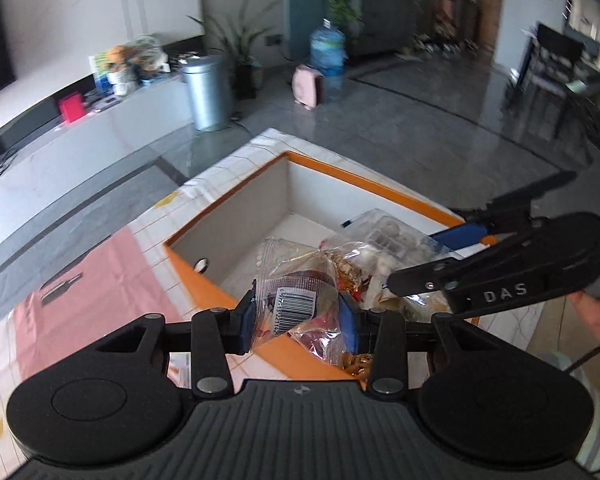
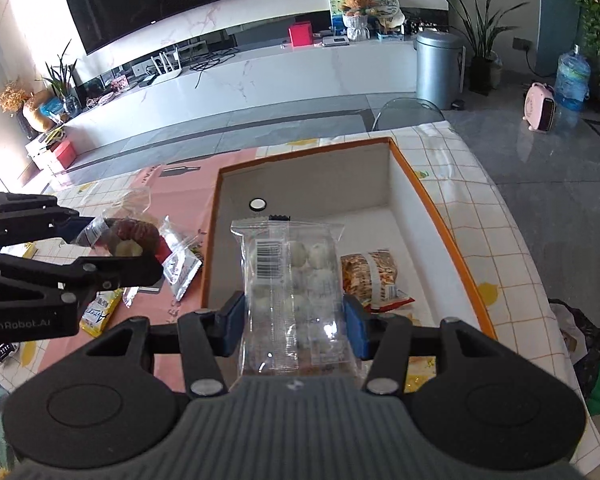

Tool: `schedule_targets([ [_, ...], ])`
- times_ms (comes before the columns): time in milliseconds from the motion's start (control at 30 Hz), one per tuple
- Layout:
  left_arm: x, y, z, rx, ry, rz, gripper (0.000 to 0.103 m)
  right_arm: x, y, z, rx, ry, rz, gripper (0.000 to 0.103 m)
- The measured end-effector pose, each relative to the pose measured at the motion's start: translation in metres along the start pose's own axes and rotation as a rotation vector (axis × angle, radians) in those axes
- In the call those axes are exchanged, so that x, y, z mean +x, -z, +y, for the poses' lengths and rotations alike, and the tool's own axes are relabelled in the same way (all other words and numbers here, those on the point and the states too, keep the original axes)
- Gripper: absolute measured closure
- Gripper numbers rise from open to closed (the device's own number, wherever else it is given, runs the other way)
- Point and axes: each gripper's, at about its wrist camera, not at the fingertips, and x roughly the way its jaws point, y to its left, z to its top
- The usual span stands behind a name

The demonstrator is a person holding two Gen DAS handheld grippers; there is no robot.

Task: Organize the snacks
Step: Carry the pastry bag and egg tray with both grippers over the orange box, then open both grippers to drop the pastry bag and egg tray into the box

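My left tongs (image 1: 300, 316) are clamped on a clear packet with a dark red snack (image 1: 300, 304) inside, its barcode label facing my camera, and the blue pads (image 1: 247, 322) press it from both sides. From the left wrist view that packet hangs over the near corner of the orange-rimmed box (image 1: 364, 182); from the right wrist view it sits to the left of the box, above the pink part of the surface (image 2: 180, 204), so I cannot tell whether it is already over the rim. My right tongs (image 2: 294, 322) are clamped on a transparent packet of white round pieces (image 2: 292, 280), held upright with its black-toothed top edge and barcode toward the lens, over the near end of the box interior. Inside the box lies a packet of brown snacks with a red end (image 2: 374, 278), flat on the white floor by the right wall. A few loose packets remain on the surface left of the box: a small silver sachet (image 2: 182, 270) and a yellow packet (image 2: 100, 314). The surface wears a checked cloth (image 2: 488, 216) with yellow motifs. A hand (image 1: 598, 312) grips the right tool at the edge of the left view.
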Motion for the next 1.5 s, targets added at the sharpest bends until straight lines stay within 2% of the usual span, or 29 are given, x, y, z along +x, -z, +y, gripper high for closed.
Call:
schedule_targets([
  [167,0.048,-0.01,0.004,0.114,0.029,0.109,0.057,0.04,-0.01,-0.013,-0.031,0.008,0.086,0.053],
  [533,0.121,-0.024,0.024,0.268,0.029,0.277,0.056,0.116,-0.055,-0.026,-0.144,0.044,0.148,0.053],
  [833,0.156,-0.027,0.035,0.327,0.034,0.39,0.056,0.161,-0.075,-0.029,-0.112,-0.035,0.184,0.053],
  [967,0.166,-0.027,0.04,0.349,0.046,0.421,0.056,0.173,-0.079,-0.024,-0.126,-0.075,0.198,0.052],
  [1133,0.171,-0.028,0.04,0.391,0.019,0.44,0.054,0.189,-0.082,-0.019,-0.151,-0.09,0.238,0.051],
  [1400,0.169,-0.029,0.04,0.396,0.02,0.429,0.046,0.201,-0.082,-0.014,-0.132,-0.089,0.287,0.045],
  [1500,0.158,-0.029,0.037,0.385,0.034,0.408,0.037,0.2,-0.083,-0.016,-0.119,-0.073,0.297,0.045],
])
